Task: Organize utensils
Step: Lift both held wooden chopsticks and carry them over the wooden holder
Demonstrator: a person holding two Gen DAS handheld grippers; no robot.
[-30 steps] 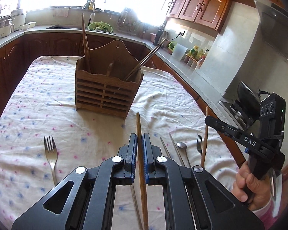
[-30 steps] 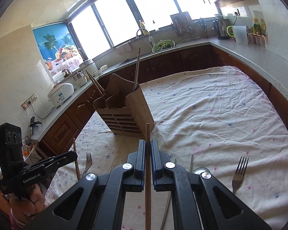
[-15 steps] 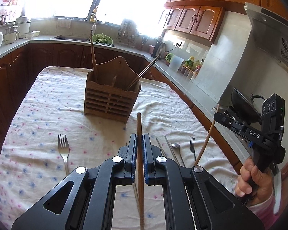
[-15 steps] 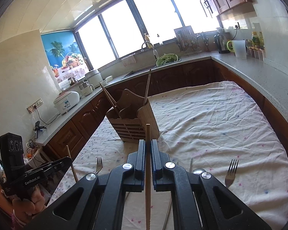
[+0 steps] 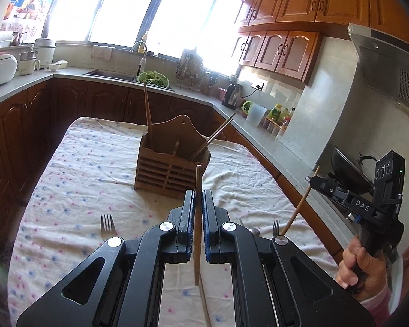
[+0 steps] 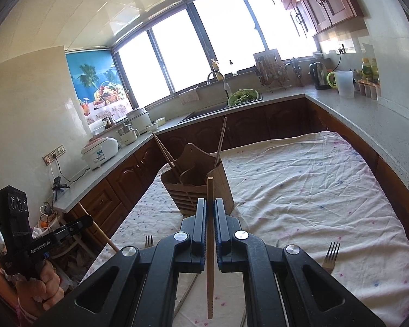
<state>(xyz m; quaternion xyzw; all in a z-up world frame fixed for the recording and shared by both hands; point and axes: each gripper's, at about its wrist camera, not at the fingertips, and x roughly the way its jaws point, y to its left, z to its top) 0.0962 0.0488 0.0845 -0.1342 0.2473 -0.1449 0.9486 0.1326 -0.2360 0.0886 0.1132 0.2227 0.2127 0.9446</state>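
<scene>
A wooden utensil holder (image 5: pixel 171 160) (image 6: pixel 201 188) stands on the cloth-covered table (image 5: pixel 73 179), with chopsticks (image 5: pixel 148 114) leaning in its compartments. My left gripper (image 5: pixel 197 199) is shut on a wooden chopstick (image 5: pixel 197 218), held upright above the table in front of the holder. My right gripper (image 6: pixel 210 207) is shut on another wooden chopstick (image 6: pixel 210 245), also raised; it shows at the right of the left wrist view (image 5: pixel 315 181). The left gripper appears at the lower left of the right wrist view (image 6: pixel 86 220).
Forks lie on the cloth (image 5: pixel 107 224) (image 5: pixel 276 224) (image 6: pixel 330 254) (image 6: pixel 149 241), with a spoon (image 5: pixel 255 230) and more chopsticks (image 5: pixel 204 299) below the grippers. Counters, a sink, a wok (image 5: pixel 349 171) and a rice cooker (image 6: pixel 101 154) ring the table.
Both grippers have risen and tilted up with their chopsticks, so the holder looks farther and lower. Each chopstick stays clamped as before.
</scene>
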